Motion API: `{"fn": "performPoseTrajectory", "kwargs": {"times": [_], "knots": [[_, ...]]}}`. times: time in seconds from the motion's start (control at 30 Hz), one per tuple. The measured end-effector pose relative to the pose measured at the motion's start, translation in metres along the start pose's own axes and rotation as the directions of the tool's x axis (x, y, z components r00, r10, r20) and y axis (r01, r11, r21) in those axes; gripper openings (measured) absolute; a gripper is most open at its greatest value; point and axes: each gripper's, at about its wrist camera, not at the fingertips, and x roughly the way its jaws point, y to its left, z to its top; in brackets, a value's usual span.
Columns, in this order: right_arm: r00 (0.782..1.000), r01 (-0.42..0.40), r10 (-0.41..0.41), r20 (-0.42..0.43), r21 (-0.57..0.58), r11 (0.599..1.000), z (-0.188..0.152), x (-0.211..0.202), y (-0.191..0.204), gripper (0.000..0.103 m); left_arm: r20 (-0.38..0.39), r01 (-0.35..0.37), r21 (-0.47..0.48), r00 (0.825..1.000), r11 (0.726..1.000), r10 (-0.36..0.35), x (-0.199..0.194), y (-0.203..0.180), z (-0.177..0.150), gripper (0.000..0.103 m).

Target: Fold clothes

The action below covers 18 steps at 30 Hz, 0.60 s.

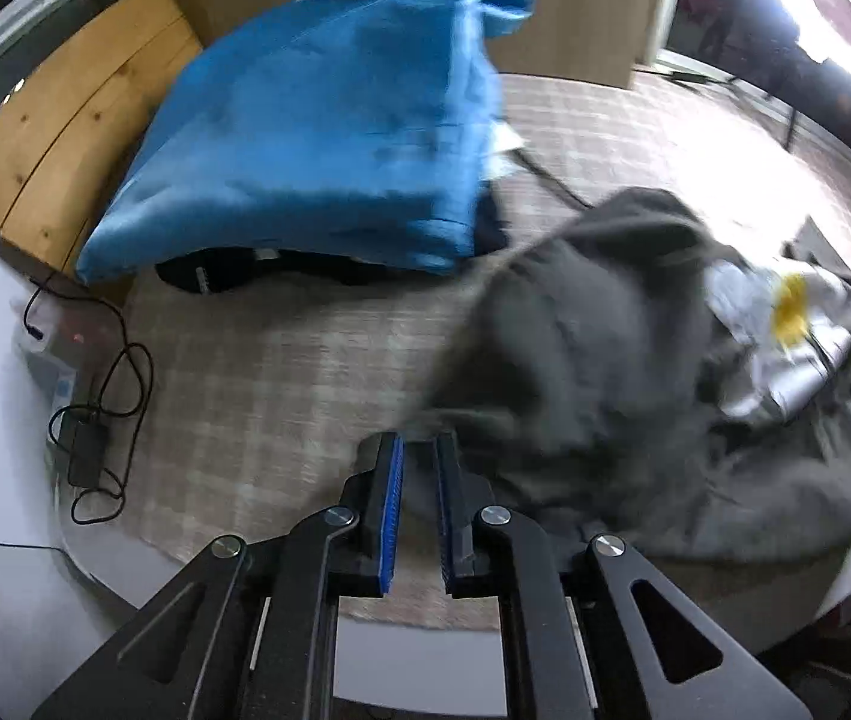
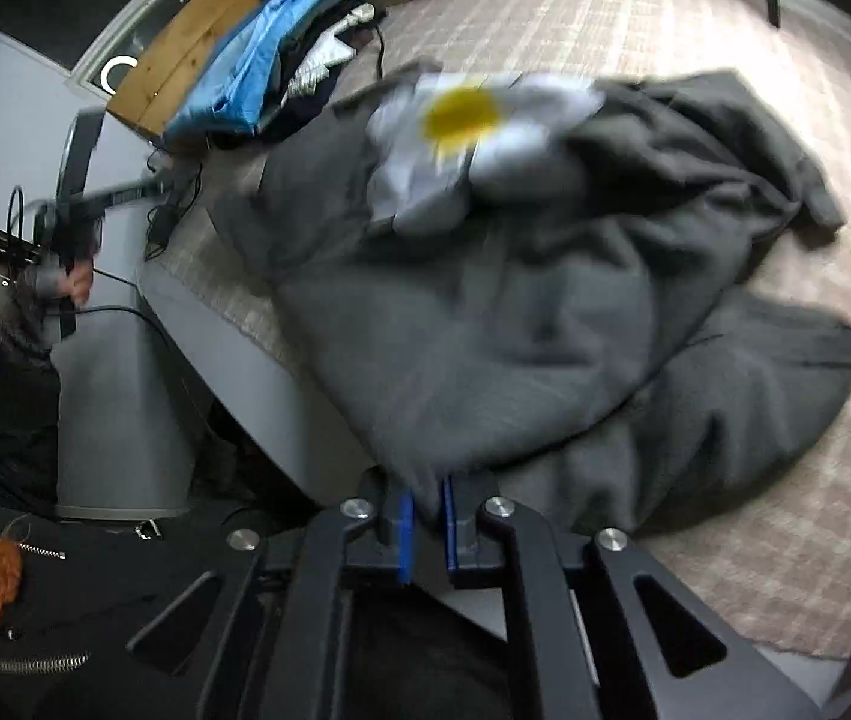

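Observation:
A dark grey sweatshirt (image 2: 485, 324) with a white and yellow daisy print (image 2: 461, 114) lies crumpled on the checked cloth of the table. It also shows in the left wrist view (image 1: 635, 372), blurred. My right gripper (image 2: 424, 495) is shut on the grey fabric's near edge and holds it up. My left gripper (image 1: 419, 450) is nearly closed, with a narrow gap between its blue pads; it hovers at the sweatshirt's left edge and holds nothing that I can see. The left gripper shows far left in the right wrist view (image 2: 80, 192).
A pile of folded clothes topped by a blue garment (image 1: 317, 138) sits at the back left, also in the right wrist view (image 2: 269, 54). A wooden board (image 1: 65, 120) stands behind it. A black charger and cables (image 1: 89, 438) lie at the table's left edge.

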Motion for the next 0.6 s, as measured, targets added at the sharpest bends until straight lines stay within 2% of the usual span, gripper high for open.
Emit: {"fn": "performPoseTrajectory", "kwargs": {"times": [0.03,0.1,0.13,0.2,0.37,0.43,0.5,0.6], "knots": [[1.0,0.004,-0.004,0.031,-0.003,1.0,0.002,-0.009,-0.005,0.027,0.011,0.013,0.02,1.0,1.0,-0.013,-0.005,-0.012,-0.001,0.018],[0.993,0.032,-0.032,0.116,0.004,0.999,0.01,-0.032,-0.02,0.042,0.025,0.143,0.069,0.989,0.987,-0.145,-0.009,-0.051,0.002,0.028],[0.985,0.076,-0.077,0.155,0.01,0.997,0.016,-0.041,-0.03,0.043,0.03,0.207,0.094,0.977,0.974,-0.211,-0.012,-0.071,0.003,0.033],[0.968,0.158,-0.158,0.194,0.019,0.987,0.029,-0.048,-0.051,0.043,0.034,0.326,0.145,0.942,0.934,-0.334,-0.016,-0.109,0.006,0.038],[0.943,0.24,-0.262,0.207,0.124,0.963,0.058,-0.044,-0.112,0.043,-0.002,0.35,0.28,0.931,0.894,-0.364,-0.002,-0.178,0.019,0.04],[0.925,0.299,-0.321,0.204,0.128,0.945,0.075,-0.033,-0.126,0.043,0.006,0.337,0.219,0.938,0.916,-0.347,0.01,-0.166,0.041,0.042],[0.909,0.351,-0.369,0.195,0.12,0.929,0.095,-0.02,-0.141,0.048,0.016,0.289,0.189,0.955,0.938,-0.298,0.026,-0.151,0.058,0.047],[0.928,0.332,-0.34,0.15,0.078,0.94,0.121,0.006,-0.146,0.051,0.017,0.2,0.181,0.978,0.963,-0.207,0.052,-0.135,0.082,0.048]]}}
